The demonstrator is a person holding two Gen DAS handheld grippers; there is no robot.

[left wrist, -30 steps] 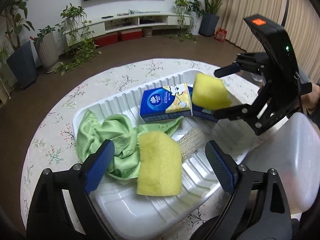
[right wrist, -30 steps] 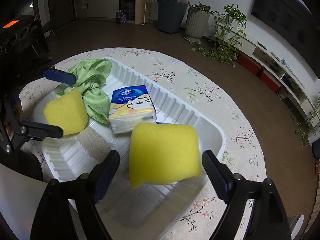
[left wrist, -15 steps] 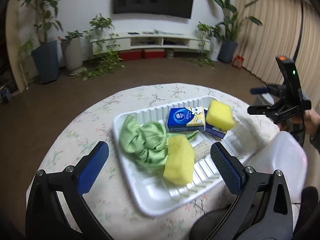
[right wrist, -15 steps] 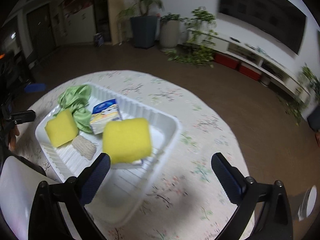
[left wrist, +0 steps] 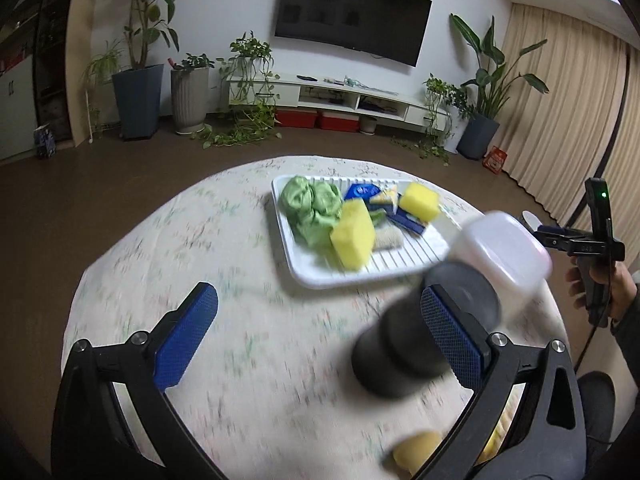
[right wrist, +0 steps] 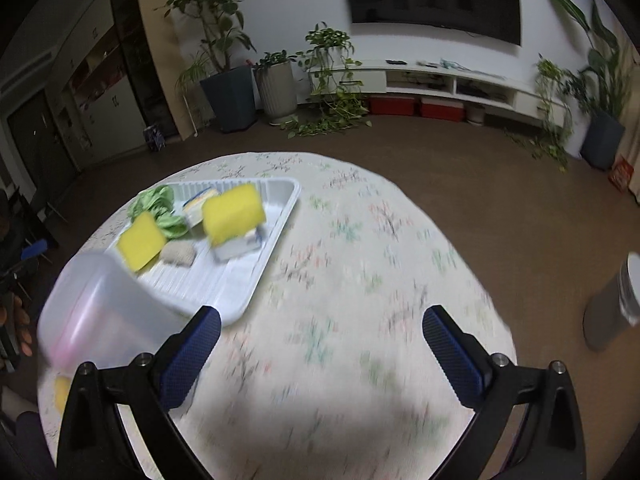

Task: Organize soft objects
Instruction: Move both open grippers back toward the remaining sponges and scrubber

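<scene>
Tabletop [left wrist: 224,240], round and covered by a pale flowered cloth, is seen to fill most of both wrist views. One white ribbed tray [left wrist: 316,276] is set on it, toward the far side. One translucent plastic tub [left wrist: 504,248] stands close before the cameras and partly hides the near end of the tray in both views; a dark round object [left wrist: 416,344], blurred, lies beneath it in the left view and blocks part of the cloth.

Five soft things are counted in the tray. One crumpled green cloth [left wrist: 312,208] is heaped at one end. Two yellow sponges are there: one sponge [left wrist: 354,236] leans beside the green cloth, and the other sponge [left wrist: 420,201] rests on top of a blue tissue pack [left wrist: 406,220]. One small beige scrubber [left wrist: 388,238] lies between the first sponge and the tissue pack. A second blue pack may lie behind; this cannot be told for sure.

The left gripper [left wrist: 316,336] is held over bare cloth with its blue fingers [left wrist: 188,336] spread fully apart and nothing between them, having just been opening. The right gripper [right wrist: 320,356] is likewise spread wide, empty, having just been opening.
</scene>
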